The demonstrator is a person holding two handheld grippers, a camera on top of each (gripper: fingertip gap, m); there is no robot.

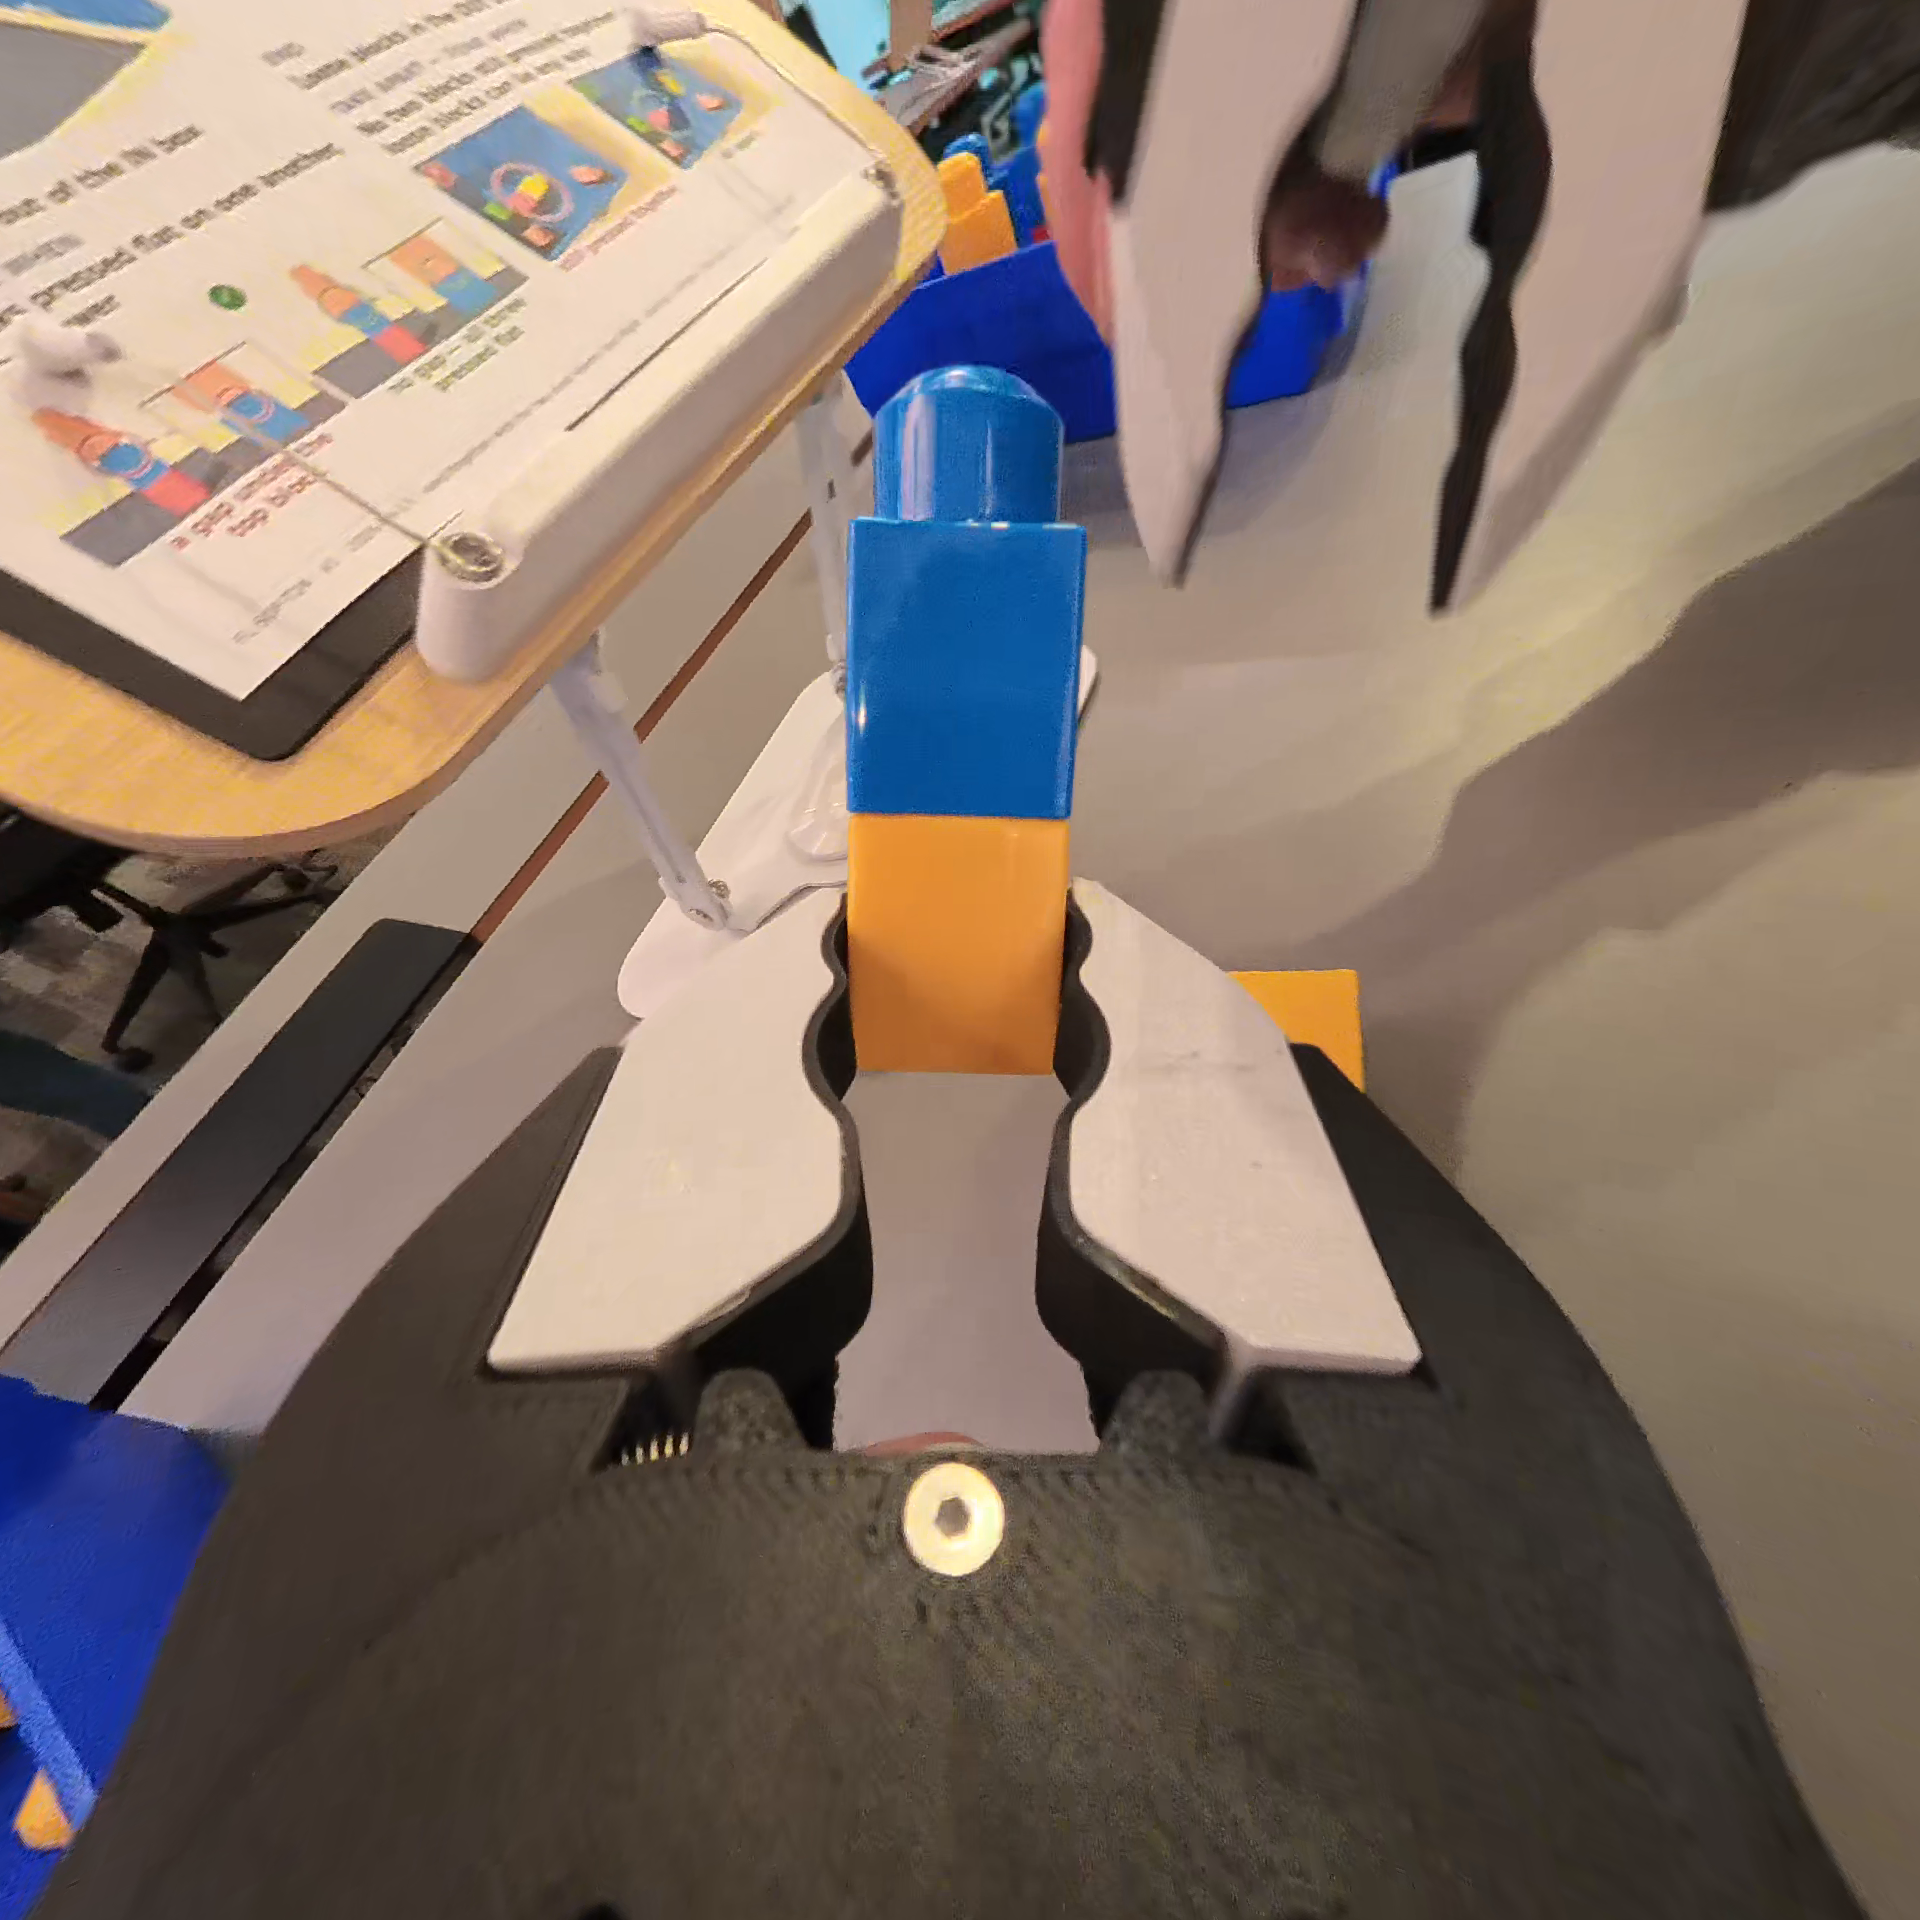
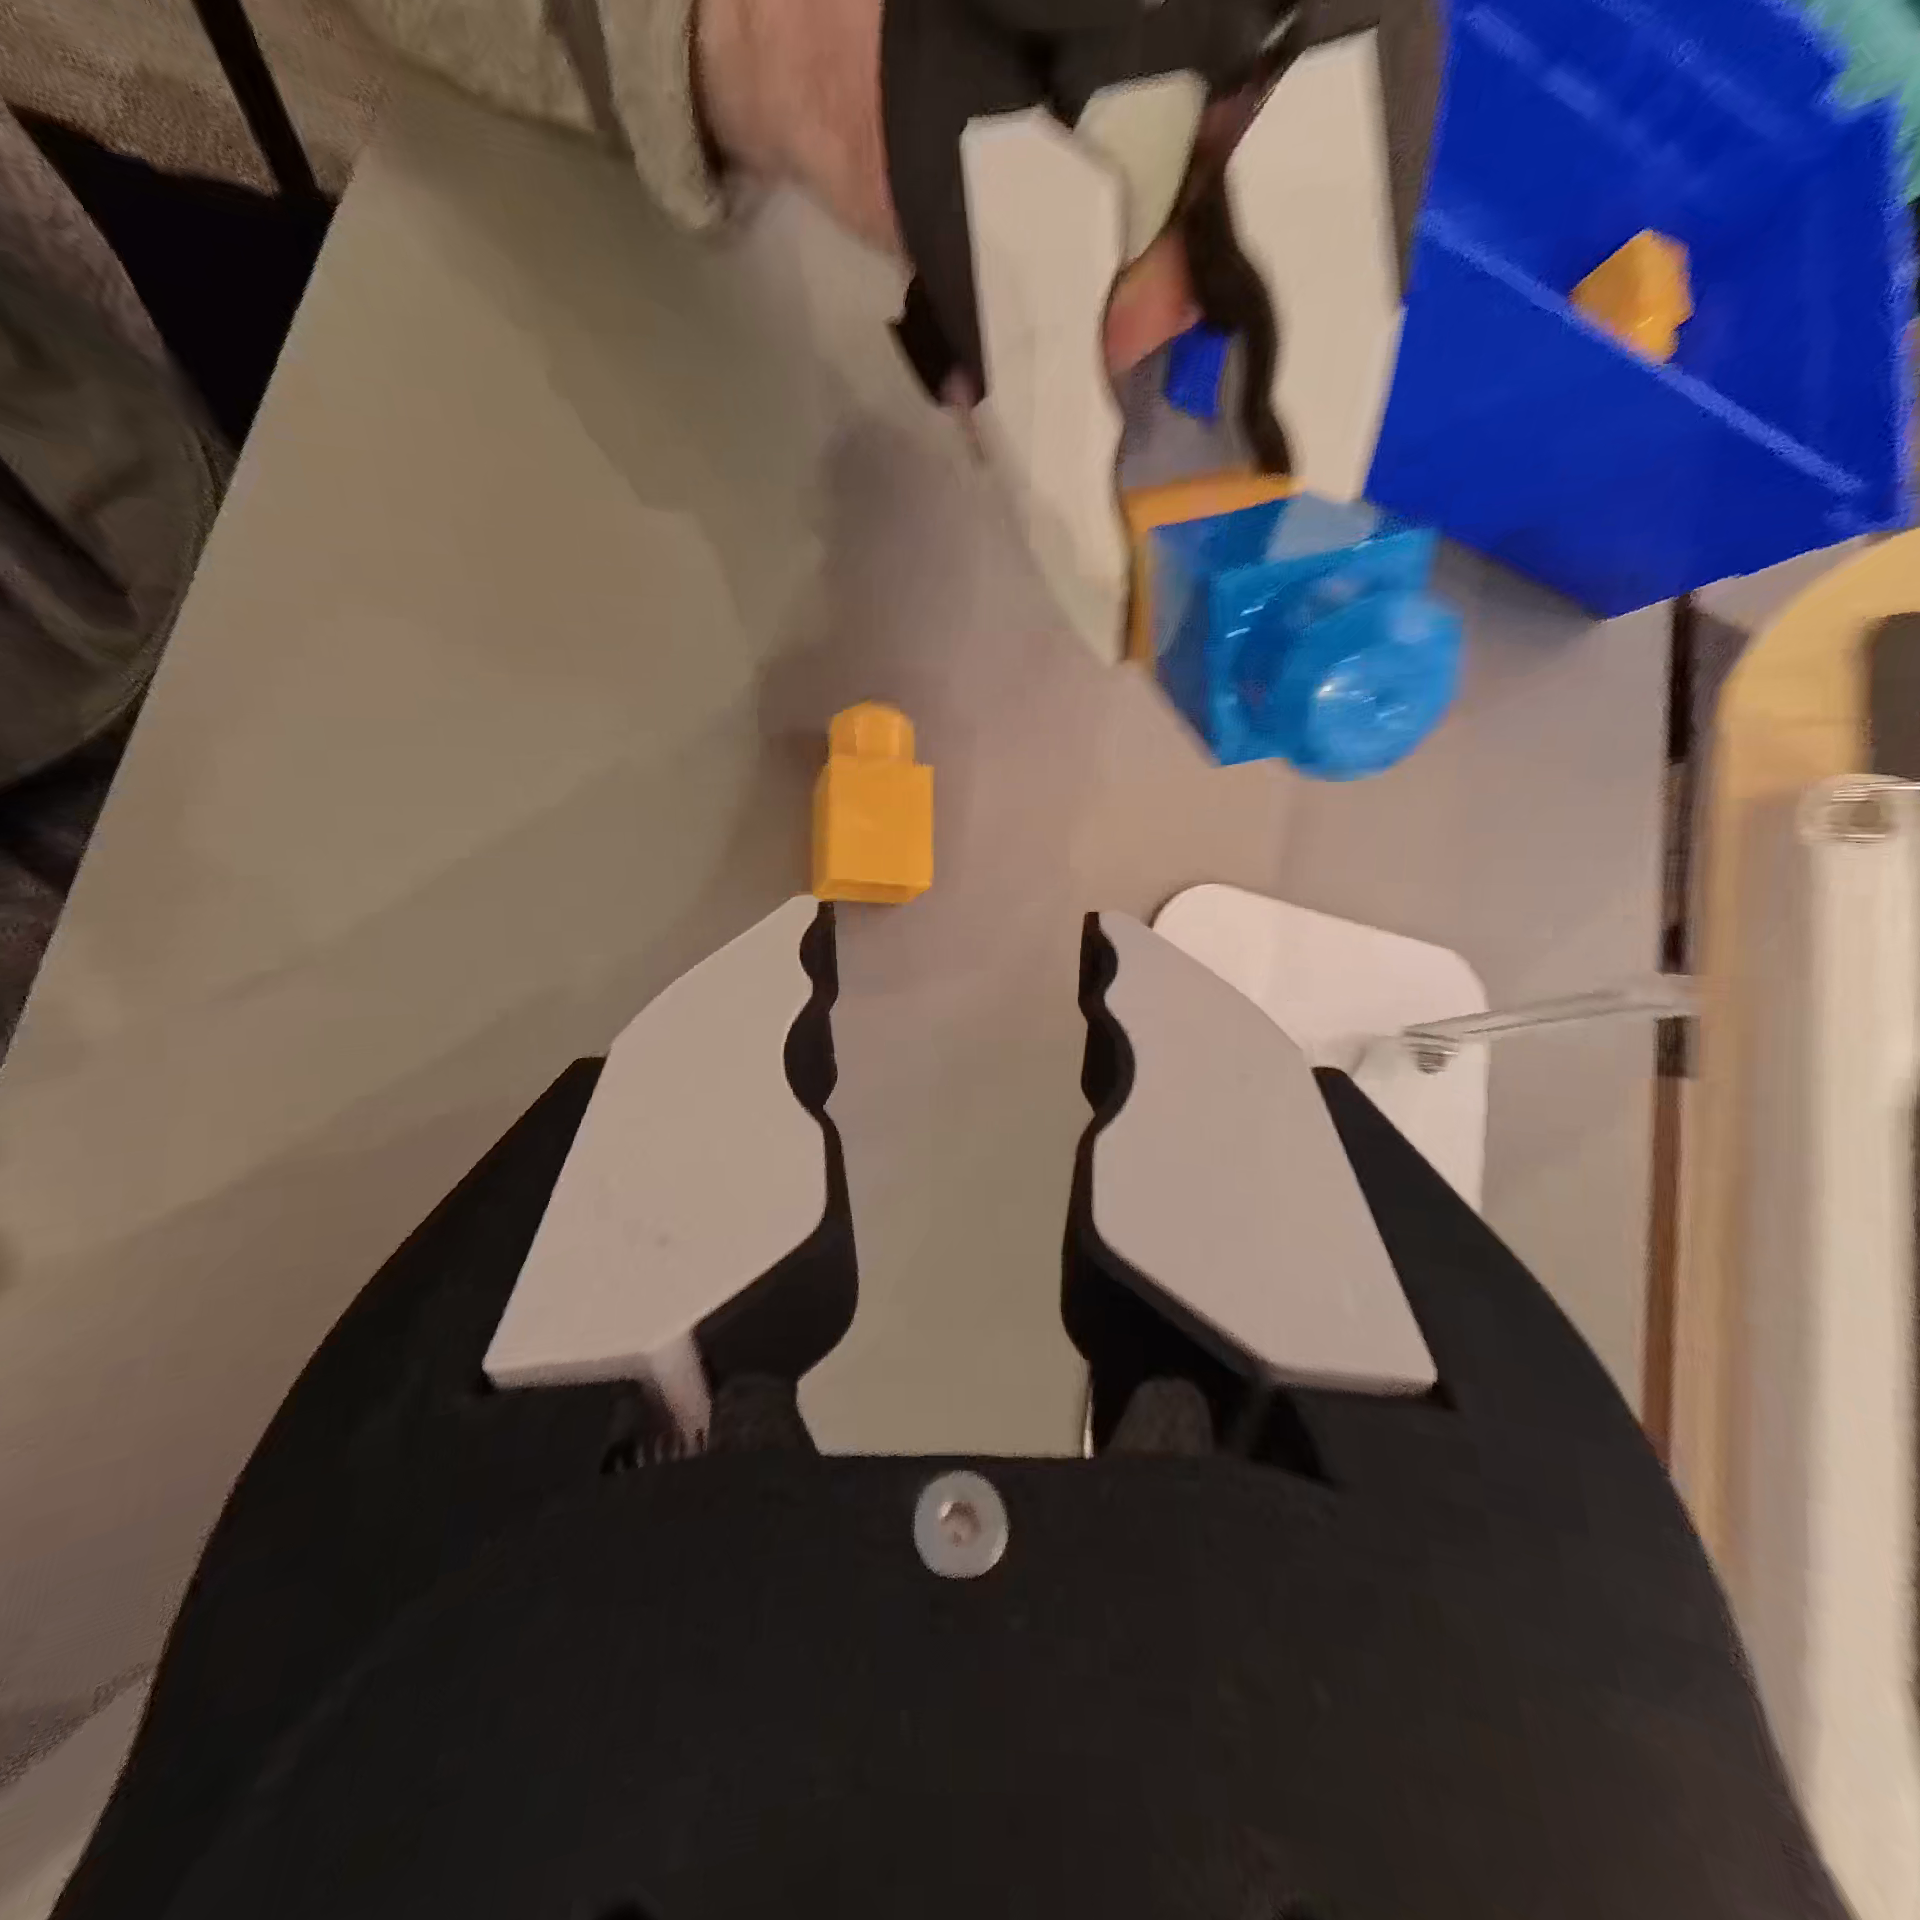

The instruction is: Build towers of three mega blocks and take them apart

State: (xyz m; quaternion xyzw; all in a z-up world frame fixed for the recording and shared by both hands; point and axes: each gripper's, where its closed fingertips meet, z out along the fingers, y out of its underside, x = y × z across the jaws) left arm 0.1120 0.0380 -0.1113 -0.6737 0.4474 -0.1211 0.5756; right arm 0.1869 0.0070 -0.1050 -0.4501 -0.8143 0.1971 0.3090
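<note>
The left gripper (image 1: 956, 997) is closed on an orange block (image 1: 954, 935), both pads pressed to its sides at the centre of the left wrist view. A blue block (image 1: 961, 665) is stacked on the orange one, its round stud pointing up the frame.

The right gripper (image 2: 956, 935) stands open with nothing between its fingers. Just beyond its left fingertip, a loose orange block (image 2: 871, 805) lies on the grey table (image 2: 468, 727) in the middle of the right wrist view.

In the upper left of the left wrist view, a wooden board (image 1: 312, 769) on a white stand (image 1: 727, 883) carries a printed instruction sheet (image 1: 312, 260), close beside the stack. A blue bin (image 2: 1662, 343) fills the upper right of the right wrist view, with another orange block (image 2: 1636, 291) inside it. A person's hand (image 2: 810, 156) shows at the top of that view, blurred.
</note>
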